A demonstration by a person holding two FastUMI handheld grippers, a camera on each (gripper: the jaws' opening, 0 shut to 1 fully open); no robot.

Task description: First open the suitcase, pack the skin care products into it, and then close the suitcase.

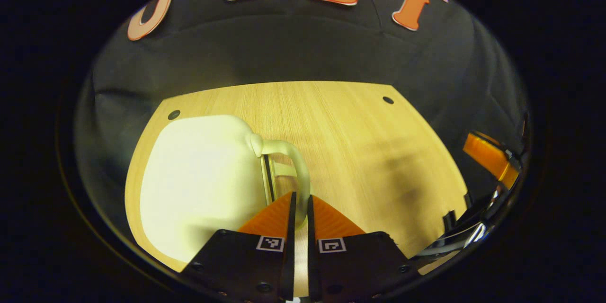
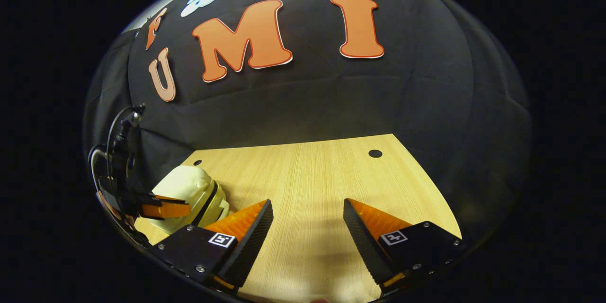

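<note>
Both tools are set for opening: your left tool (image 1: 298,206) pinches the handle (image 1: 292,170) of the suitcase (image 1: 199,184), lower left on the worktop (image 1: 360,151), while your right tool (image 2: 307,227) hangs spread and empty.

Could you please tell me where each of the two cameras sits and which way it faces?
Left gripper view: rides the left tool, looking down its fingers, shut on the handle of the closed suitcase on the table.
Right gripper view: rides the open right tool, facing the wall.
Shared: suitcase, table, left tool.
</note>
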